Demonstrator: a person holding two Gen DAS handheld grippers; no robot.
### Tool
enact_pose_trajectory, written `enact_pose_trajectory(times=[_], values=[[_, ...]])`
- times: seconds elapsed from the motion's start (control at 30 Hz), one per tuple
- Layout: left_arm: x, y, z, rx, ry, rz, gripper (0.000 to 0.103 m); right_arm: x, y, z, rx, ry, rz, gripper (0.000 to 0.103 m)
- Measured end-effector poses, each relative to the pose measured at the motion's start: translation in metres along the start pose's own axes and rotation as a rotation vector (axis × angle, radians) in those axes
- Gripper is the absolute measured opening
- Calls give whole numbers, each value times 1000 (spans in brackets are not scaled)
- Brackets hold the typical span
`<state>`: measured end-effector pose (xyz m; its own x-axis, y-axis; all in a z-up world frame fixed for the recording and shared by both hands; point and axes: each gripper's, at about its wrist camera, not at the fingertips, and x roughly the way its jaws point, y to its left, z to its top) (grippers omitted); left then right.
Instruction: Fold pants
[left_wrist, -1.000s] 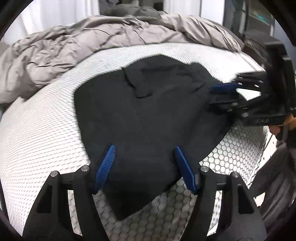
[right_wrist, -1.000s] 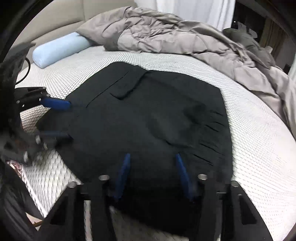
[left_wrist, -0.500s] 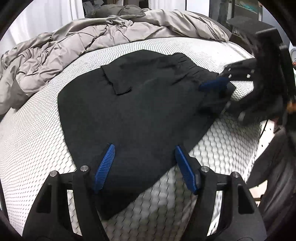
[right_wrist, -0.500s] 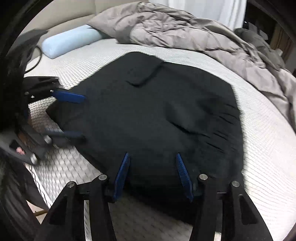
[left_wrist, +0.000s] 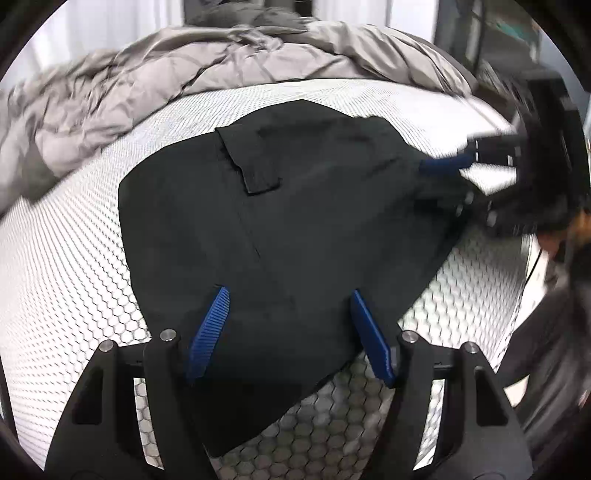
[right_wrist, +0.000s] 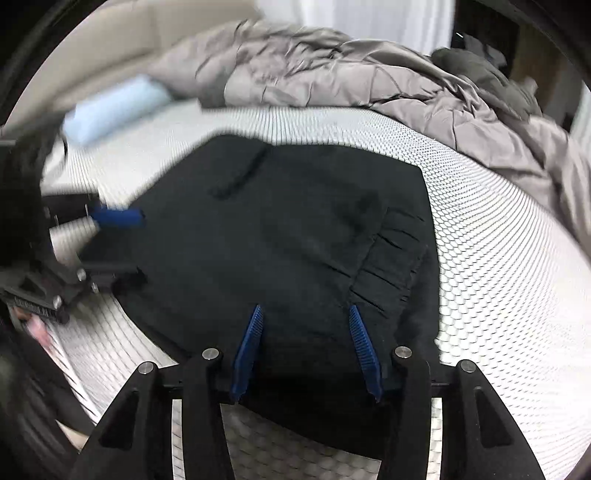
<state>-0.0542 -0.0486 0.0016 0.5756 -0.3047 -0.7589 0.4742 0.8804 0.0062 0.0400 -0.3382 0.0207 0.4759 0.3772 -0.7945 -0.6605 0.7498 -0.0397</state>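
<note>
Since the earlier frame both views have shifted slightly over the black soft-fabric pants (left_wrist: 295, 229), folded flat on the white honeycomb-textured mattress (left_wrist: 66, 258). Left gripper (left_wrist: 290, 325) and right gripper (right_wrist: 306, 343) hover part-open, holding nothing. Fabric looks light, limp, non-slippery; best pinched at near-edge corners.

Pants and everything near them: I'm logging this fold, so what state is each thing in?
pants: spread flat on the mattress, partly folded
left claw: open, over the pants' near edge
right claw: open, over the gathered waistband
duvet: crumpled at the far side
pillow: lying on the mattress
</note>
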Motion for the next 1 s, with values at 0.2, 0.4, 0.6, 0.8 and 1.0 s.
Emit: enact_pose_trajectory(times=[0.2,0.4,0.6,0.8,1.0], values=[[-33,7,6,-107,-99,-85,66,-28,-52,-16,137,-27,45,62],[-10,-29,35,-77,-106,-117,66,-22,-87,-13,380,-75,168,62],[23,-66,40,38,-37,-63,66,-1,-74,-9,320,-11,152,58],[14,-62,40,-28,-78,-116,66,-17,-80,-19,336,-34,159,58],[44,-75,45,-111,-40,-157,68,1,-73,-16,362,-10,171,58]])
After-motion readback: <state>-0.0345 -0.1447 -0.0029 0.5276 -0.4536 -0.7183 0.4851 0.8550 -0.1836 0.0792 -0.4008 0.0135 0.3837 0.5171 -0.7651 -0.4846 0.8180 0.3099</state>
